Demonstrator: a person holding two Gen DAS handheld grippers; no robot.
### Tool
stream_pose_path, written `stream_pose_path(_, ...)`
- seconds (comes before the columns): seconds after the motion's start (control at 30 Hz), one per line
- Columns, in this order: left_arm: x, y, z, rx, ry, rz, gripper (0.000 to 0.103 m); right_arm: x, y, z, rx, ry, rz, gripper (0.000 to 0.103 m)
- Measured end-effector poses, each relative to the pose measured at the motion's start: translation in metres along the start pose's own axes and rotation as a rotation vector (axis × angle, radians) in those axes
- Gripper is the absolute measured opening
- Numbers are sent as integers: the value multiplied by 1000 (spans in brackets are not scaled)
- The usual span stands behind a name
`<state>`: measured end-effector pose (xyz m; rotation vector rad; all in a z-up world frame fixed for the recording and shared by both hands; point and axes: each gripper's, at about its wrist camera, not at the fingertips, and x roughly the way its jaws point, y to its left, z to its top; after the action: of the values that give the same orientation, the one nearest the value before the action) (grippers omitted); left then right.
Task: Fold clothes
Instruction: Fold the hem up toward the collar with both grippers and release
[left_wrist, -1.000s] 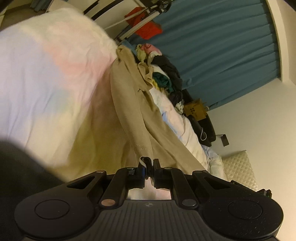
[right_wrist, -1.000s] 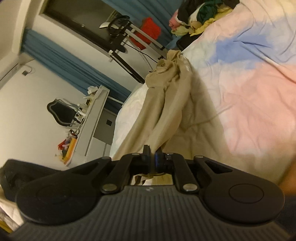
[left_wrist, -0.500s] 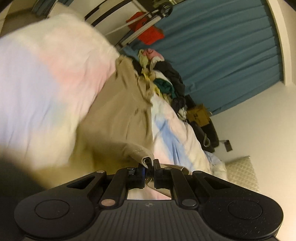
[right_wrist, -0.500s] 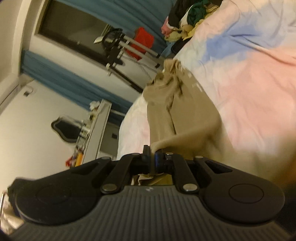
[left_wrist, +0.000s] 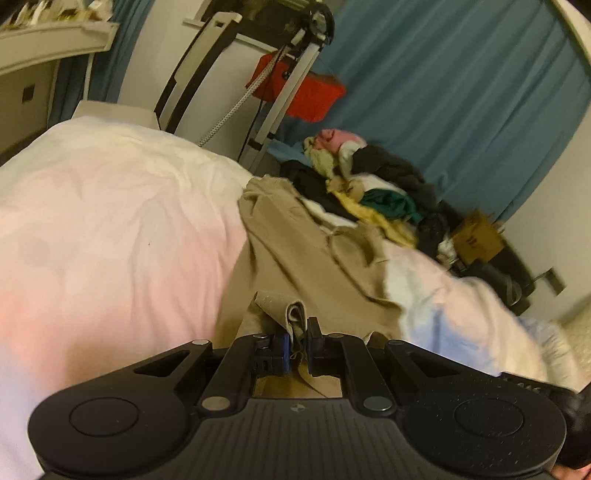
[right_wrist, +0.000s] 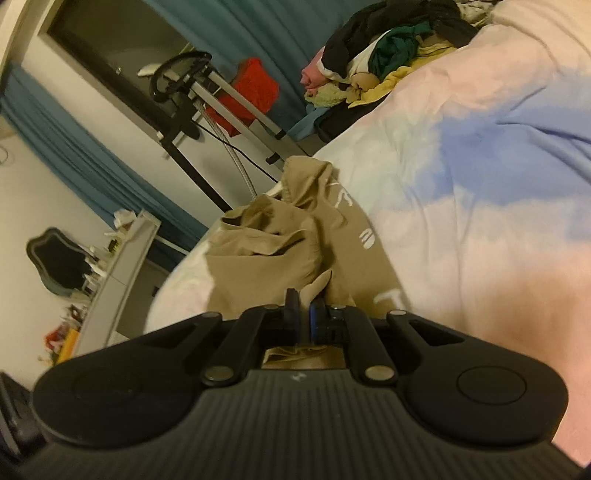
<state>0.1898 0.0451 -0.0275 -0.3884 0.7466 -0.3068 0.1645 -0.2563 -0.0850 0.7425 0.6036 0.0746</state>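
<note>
The left gripper (left_wrist: 297, 334) was nearly closed, its jaws pinching a folded edge of the tan garment (left_wrist: 295, 254), which lay spread across the pastel tie-dye duvet (left_wrist: 122, 229) on the bed. The right gripper (right_wrist: 303, 314) was likewise clamped almost fully together on another bunched edge of the same garment (right_wrist: 266, 258) (white lettering showed along one side). A pile of mixed clothes (left_wrist: 369, 184) sat beyond, near the blue curtain (left_wrist: 461, 92).

Blue curtain (left_wrist: 461, 92), red bag (left_wrist: 306, 92), cardboard box (left_wrist: 478, 236)
</note>
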Motion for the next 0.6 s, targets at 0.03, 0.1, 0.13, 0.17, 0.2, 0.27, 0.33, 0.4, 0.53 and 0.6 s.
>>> stream_pose_path(0.03,13,2,1,4,4,3,9,9,-3,0,-23,-2,-7,9)
stream_pose_path(0.1,28,12,-2,0,13,8,9,28,-5,0,-76,5,-37,9)
stream_pose_path(0.13,40,14,-2,11,22,18,9,36,-6,-1,-94,14,-50,9)
stream_pose_path(0.17,51,17,-2,23,31,29,9,44,-7,-3,-110,24,-64,9)
stream_pose_path(0.2,60,18,-3,44,33,38,10,52,-8,-5,-126,34,-78,9)
stream_pose_path(0.27,71,18,-5,87,34,51,11,64,-8,-11,-164,50,-105,9)
stream_pose_path(0.33,73,15,-7,124,25,62,13,70,-5,-14,-205,55,-128,9)
stream_pose_path(0.4,67,9,-10,162,19,74,13,69,-1,-14,-230,57,-144,9)
stream_pose_path(0.53,46,1,-7,192,7,63,33,56,17,-13,-299,46,-177,11)
stream_pose_path(0.6,29,-4,-7,209,-22,65,55,43,28,-14,-345,16,-187,13)
